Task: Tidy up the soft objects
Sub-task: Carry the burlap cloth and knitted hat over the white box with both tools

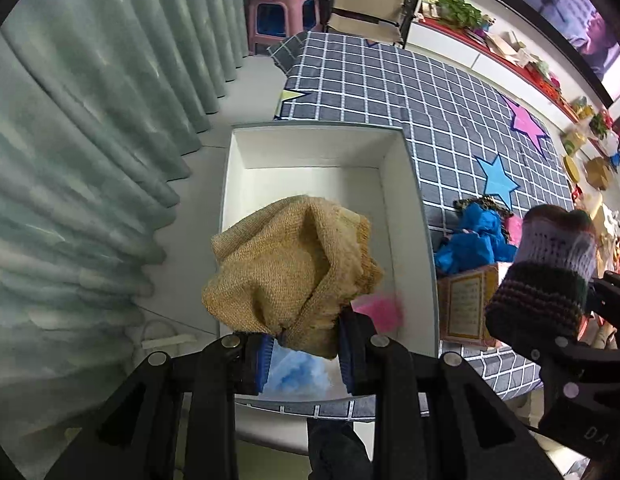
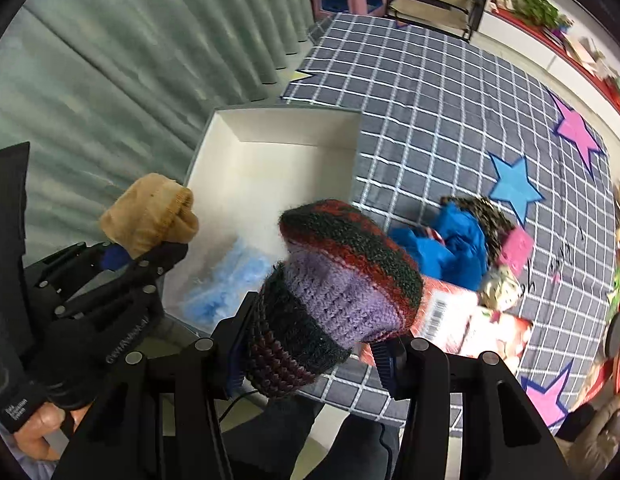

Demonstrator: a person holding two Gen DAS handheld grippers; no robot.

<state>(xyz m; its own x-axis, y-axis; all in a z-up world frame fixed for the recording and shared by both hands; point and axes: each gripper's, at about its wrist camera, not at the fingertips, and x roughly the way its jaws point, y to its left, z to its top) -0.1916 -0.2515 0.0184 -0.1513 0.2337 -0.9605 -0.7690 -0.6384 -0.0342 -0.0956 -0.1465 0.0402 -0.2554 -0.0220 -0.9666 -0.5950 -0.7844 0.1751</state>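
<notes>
Two claws each carry a soft thing above the near end of the white box [image 1: 414, 200]. The left claw [image 1: 305, 354] pinches a tan burlap pouch [image 1: 285, 272] directly over the box, so it is the nearer arm. The right claw [image 2: 310, 356] pinches a striped knit piece [image 2: 334, 280] over the box's right wall. Pale blue fluff [image 2: 229, 284] already lies inside. Farther right, blue cloth [image 2: 450, 248] waits on the checked counter [image 2: 430, 100].

- A home living room.
- Long pale-green curtains [image 1: 89, 128] hang down to the floor.
- A wall television [image 1: 570, 16] sits above a cluttered shelf [image 1: 510, 52].
- A pink plastic stool [image 1: 283, 16] stands beside the chequered table [image 1: 410, 88].
</notes>
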